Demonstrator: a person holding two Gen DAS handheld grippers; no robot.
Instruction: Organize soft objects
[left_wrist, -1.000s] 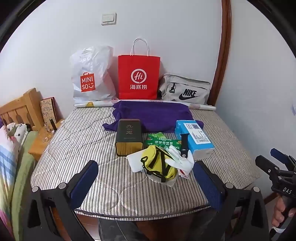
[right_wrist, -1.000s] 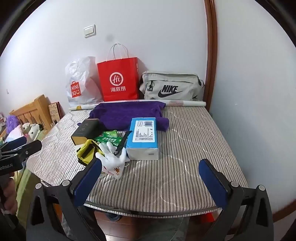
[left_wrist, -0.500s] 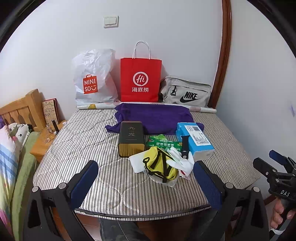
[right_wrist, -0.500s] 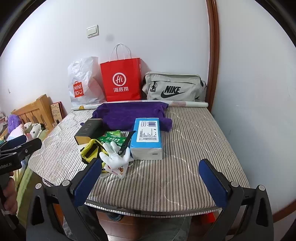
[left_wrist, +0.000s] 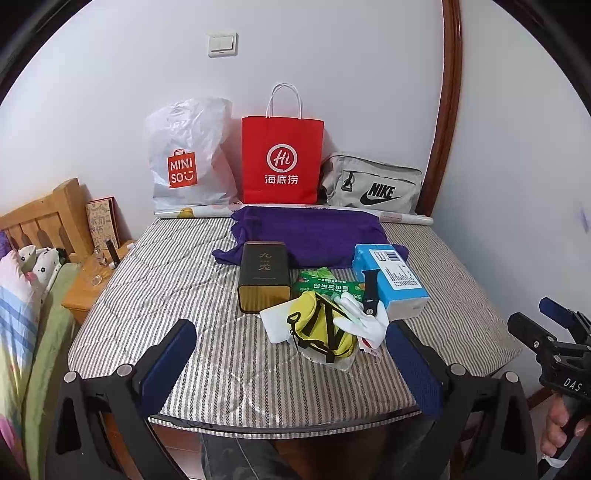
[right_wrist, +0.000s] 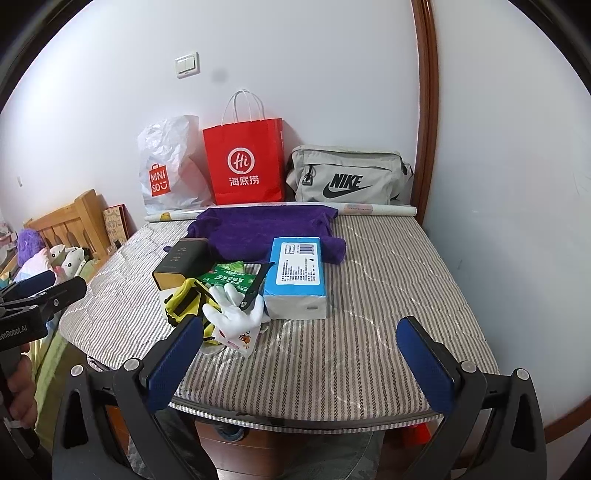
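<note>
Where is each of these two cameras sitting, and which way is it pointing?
Left wrist: rides the left tool, looking across the striped table to the wall; the right tool and a hand show at right.
Right wrist: rides the right tool, same direction; the left tool shows at left.
Shared: red bag, purple cloth, blue box, white glove.

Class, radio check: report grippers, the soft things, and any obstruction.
Left gripper and right gripper open, empty. White glove untouched beside yellow pouch. Black strap lies across the glove.
</note>
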